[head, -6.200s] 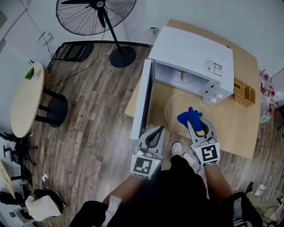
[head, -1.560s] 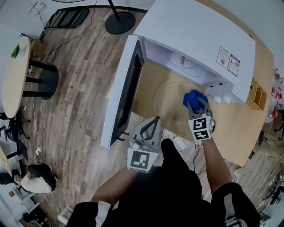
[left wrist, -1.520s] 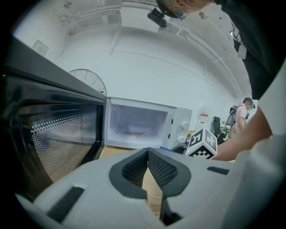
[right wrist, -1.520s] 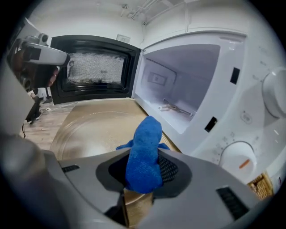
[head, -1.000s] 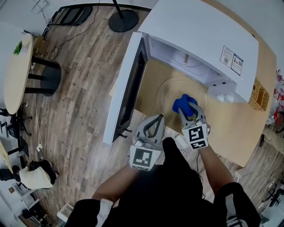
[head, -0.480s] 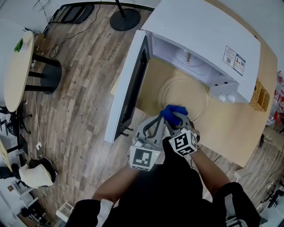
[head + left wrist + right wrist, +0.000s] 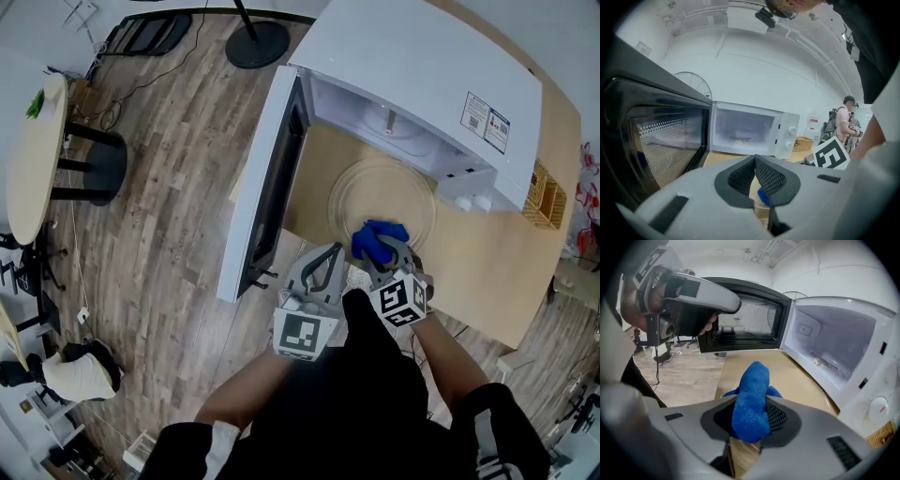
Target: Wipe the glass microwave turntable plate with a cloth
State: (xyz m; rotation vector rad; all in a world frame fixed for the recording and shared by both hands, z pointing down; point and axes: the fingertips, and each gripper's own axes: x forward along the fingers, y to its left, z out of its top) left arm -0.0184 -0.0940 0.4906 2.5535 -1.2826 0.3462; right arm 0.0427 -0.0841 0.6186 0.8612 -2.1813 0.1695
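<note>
My right gripper's [image 7: 379, 253] jaws are clamped on a bunched blue cloth [image 7: 378, 236], which bulges out between the pads and past their tips. My left gripper's [image 7: 754, 163] jaws are pressed together at the tips with nothing between them. In the head view the cloth sits at the near edge of the glass turntable plate [image 7: 405, 192], which lies flat on the wooden table [image 7: 487, 272] just in front of the white microwave [image 7: 412, 66]. Whether the cloth presses on the glass or hangs just over it I cannot tell. The microwave's door [image 7: 262, 187] stands swung wide open to the left, its dark inner face turned toward the plate, and the white cavity [image 7: 740, 129] shows bare, apart from the small drive hub on its floor. My left gripper hangs at the near left of the plate, over the table's near edge, close beside the right one but apart from the cloth. A wicker basket [image 7: 542, 192] stands at the table's right, by the microwave's knobs [image 7: 473, 202].
</note>
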